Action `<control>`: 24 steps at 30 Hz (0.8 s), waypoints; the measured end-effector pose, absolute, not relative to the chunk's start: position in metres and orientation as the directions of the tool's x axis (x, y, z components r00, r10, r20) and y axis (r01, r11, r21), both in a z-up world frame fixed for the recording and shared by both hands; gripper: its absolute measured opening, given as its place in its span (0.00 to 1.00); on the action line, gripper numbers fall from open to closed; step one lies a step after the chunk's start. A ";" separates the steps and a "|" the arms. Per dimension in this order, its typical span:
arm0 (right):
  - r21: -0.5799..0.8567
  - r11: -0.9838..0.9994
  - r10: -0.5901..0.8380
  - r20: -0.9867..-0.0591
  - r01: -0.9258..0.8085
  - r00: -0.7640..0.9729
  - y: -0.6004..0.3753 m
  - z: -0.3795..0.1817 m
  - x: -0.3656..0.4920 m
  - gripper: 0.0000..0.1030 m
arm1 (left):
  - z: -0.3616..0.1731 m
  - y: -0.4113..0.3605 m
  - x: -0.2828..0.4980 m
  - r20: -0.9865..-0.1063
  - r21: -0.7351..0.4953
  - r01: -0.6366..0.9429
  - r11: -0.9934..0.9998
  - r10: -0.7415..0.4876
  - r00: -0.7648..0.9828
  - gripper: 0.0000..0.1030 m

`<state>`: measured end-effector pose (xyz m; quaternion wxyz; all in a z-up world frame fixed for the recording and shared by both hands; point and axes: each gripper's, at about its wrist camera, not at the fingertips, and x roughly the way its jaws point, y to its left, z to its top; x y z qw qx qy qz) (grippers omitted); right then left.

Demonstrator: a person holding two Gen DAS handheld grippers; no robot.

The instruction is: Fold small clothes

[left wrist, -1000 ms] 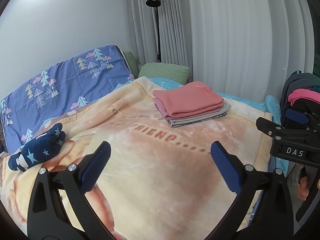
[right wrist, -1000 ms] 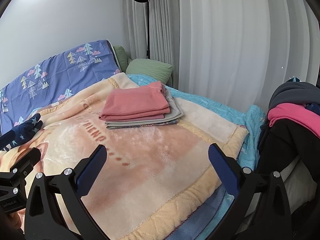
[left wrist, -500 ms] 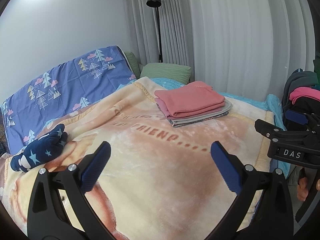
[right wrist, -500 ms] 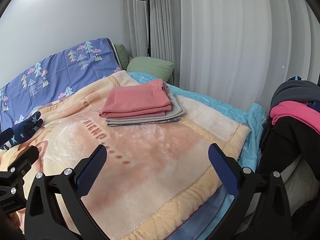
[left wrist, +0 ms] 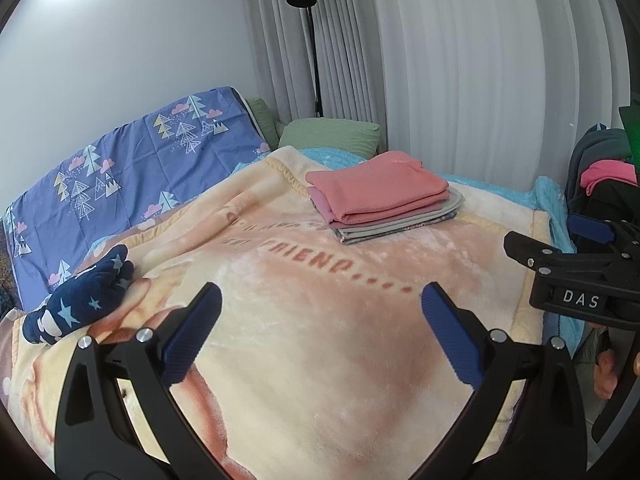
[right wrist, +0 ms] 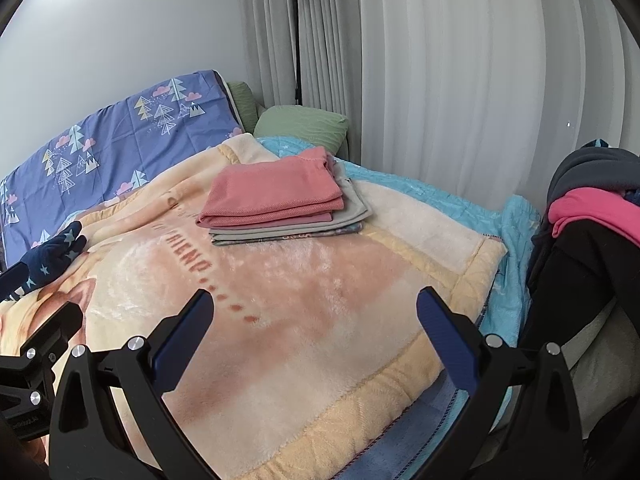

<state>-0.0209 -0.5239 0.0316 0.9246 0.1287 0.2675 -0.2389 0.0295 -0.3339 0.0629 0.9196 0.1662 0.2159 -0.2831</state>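
Observation:
A stack of folded clothes (left wrist: 380,196) (right wrist: 276,200), salmon-pink on top with grey pieces beneath, lies on the far part of a peach plush blanket (left wrist: 320,320) (right wrist: 304,296). A crumpled navy garment with stars (left wrist: 84,300) (right wrist: 52,258) sits at the blanket's left edge. My left gripper (left wrist: 320,316) hovers open over the blanket's middle, holding nothing. My right gripper (right wrist: 314,314) is also open and empty, above the blanket's right half. Each gripper's black body shows at the side of the other's view. A heap of unfolded clothes (right wrist: 592,208) (left wrist: 608,172), pink over dark, rests at the right.
A blue quilt with tree prints (left wrist: 128,176) lies along the left, green pillows (left wrist: 332,134) at the head. A black floor lamp (left wrist: 310,40) and white curtains (right wrist: 460,80) stand behind. The bed's right edge (right wrist: 516,240) drops toward the clothes heap.
Both views have shifted slightly; the folded stack and navy garment sit a little lower and to the right in the left view. Both grippers stay open and empty.

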 end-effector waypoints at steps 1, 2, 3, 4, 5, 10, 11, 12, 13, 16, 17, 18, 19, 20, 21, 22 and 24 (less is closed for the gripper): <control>0.109 0.854 -0.372 -0.556 0.509 0.743 -0.524 0.031 -0.020 0.99 | 0.062 -0.334 0.029 -0.492 0.183 0.591 0.785 -0.448 0.747 0.98; 0.108 0.855 -0.372 -0.555 0.508 0.744 -0.525 0.031 -0.020 0.99 | 0.061 -0.334 0.029 -0.493 0.181 0.591 0.786 -0.448 0.746 0.98; 0.106 0.855 -0.373 -0.554 0.507 0.744 -0.525 0.030 -0.020 0.99 | 0.061 -0.334 0.029 -0.494 0.178 0.592 0.786 -0.448 0.745 0.98; 0.105 0.855 -0.373 -0.555 0.508 0.743 -0.525 0.030 -0.020 0.99 | 0.059 -0.335 0.030 -0.496 0.178 0.592 0.786 -0.448 0.744 0.98; 0.108 0.854 -0.373 -0.557 0.509 0.743 -0.525 0.030 -0.020 0.99 | 0.059 -0.335 0.030 -0.497 0.177 0.592 0.786 -0.448 0.743 0.98; 0.109 0.853 -0.370 -0.561 0.510 0.741 -0.526 0.028 -0.019 0.99 | 0.056 -0.336 0.032 -0.500 0.178 0.593 0.785 -0.446 0.742 0.98; 0.109 0.854 -0.370 -0.561 0.509 0.741 -0.526 0.028 -0.019 0.99 | 0.055 -0.336 0.032 -0.502 0.179 0.593 0.785 -0.446 0.741 0.98; 0.109 0.854 -0.370 -0.561 0.508 0.741 -0.526 0.028 -0.019 0.99 | 0.055 -0.337 0.032 -0.502 0.178 0.594 0.785 -0.446 0.741 0.98; 0.108 0.855 -0.370 -0.561 0.508 0.741 -0.527 0.027 -0.018 0.99 | 0.055 -0.337 0.032 -0.502 0.178 0.594 0.784 -0.446 0.741 0.98; 0.108 0.854 -0.370 -0.562 0.510 0.739 -0.528 0.027 -0.018 0.99 | 0.054 -0.337 0.033 -0.503 0.174 0.596 0.783 -0.450 0.738 0.98; 0.108 0.853 -0.371 -0.562 0.511 0.739 -0.528 0.027 -0.018 0.99 | 0.054 -0.338 0.034 -0.506 0.174 0.598 0.782 -0.450 0.736 0.98; 0.109 0.852 -0.372 -0.562 0.512 0.739 -0.528 0.027 -0.018 0.99 | 0.053 -0.339 0.034 -0.507 0.176 0.599 0.781 -0.450 0.735 0.98; 0.110 0.852 -0.371 -0.562 0.512 0.739 -0.528 0.027 -0.018 0.99 | 0.052 -0.339 0.034 -0.508 0.177 0.599 0.781 -0.449 0.735 0.98; 0.111 0.852 -0.371 -0.561 0.511 0.740 -0.528 0.027 -0.018 0.99 | 0.053 -0.339 0.034 -0.508 0.175 0.600 0.781 -0.450 0.734 0.98; 0.109 0.852 -0.373 -0.560 0.511 0.740 -0.528 0.027 -0.019 0.99 | 0.052 -0.340 0.034 -0.509 0.171 0.602 0.780 -0.453 0.732 0.98; 0.106 0.853 -0.375 -0.558 0.512 0.741 -0.528 0.028 -0.019 0.99 | 0.051 -0.340 0.033 -0.509 0.167 0.604 0.779 -0.456 0.730 0.98; 0.106 0.853 -0.375 -0.557 0.511 0.741 -0.528 0.028 -0.020 0.99 | 0.050 -0.341 0.033 -0.512 0.163 0.607 0.778 -0.459 0.726 0.98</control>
